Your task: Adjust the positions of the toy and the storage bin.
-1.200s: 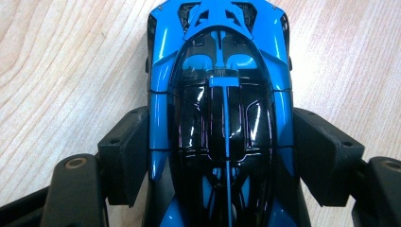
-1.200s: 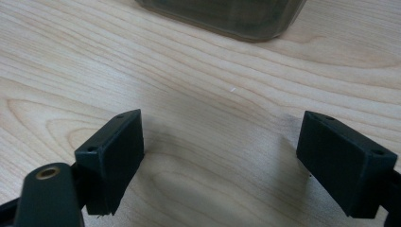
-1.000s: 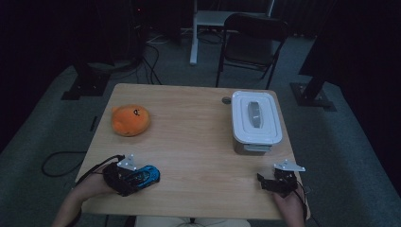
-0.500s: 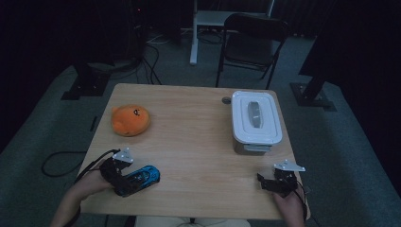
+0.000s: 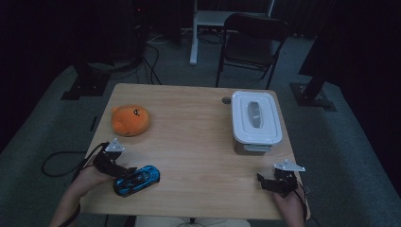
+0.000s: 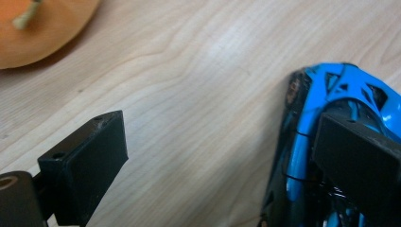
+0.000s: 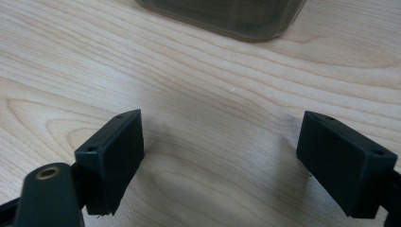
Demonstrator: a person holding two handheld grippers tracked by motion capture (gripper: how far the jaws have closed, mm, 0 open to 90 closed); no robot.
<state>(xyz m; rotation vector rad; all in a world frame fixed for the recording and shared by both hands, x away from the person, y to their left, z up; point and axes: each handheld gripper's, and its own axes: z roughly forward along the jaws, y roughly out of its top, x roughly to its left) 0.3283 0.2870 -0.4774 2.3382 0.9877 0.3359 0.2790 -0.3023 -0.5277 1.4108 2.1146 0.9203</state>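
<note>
A blue toy car (image 5: 137, 179) lies on the wooden table (image 5: 198, 142) near its front left edge. My left gripper (image 5: 124, 169) stands open just left of the car. In the left gripper view the car (image 6: 307, 118) sits at the right jaw, which overlaps its body, and bare wood lies between the jaws of the left gripper (image 6: 222, 156). An orange plush (image 5: 130, 119) rests farther back on the left; its edge (image 6: 42, 28) shows at the top left. My right gripper (image 5: 263, 181) is open near the front right edge, with nothing between its jaws (image 7: 222, 156).
A white lidded container (image 5: 255, 118) stands at the right rear of the table; its lower wall (image 7: 227, 14) lies ahead of the right gripper. A small round grommet (image 5: 226, 100) sits beside it. A folding chair (image 5: 250, 42) stands beyond the table's far edge.
My left gripper has drawn back to the left, off the blue car, which stays about where it was. The right gripper has not moved.
</note>
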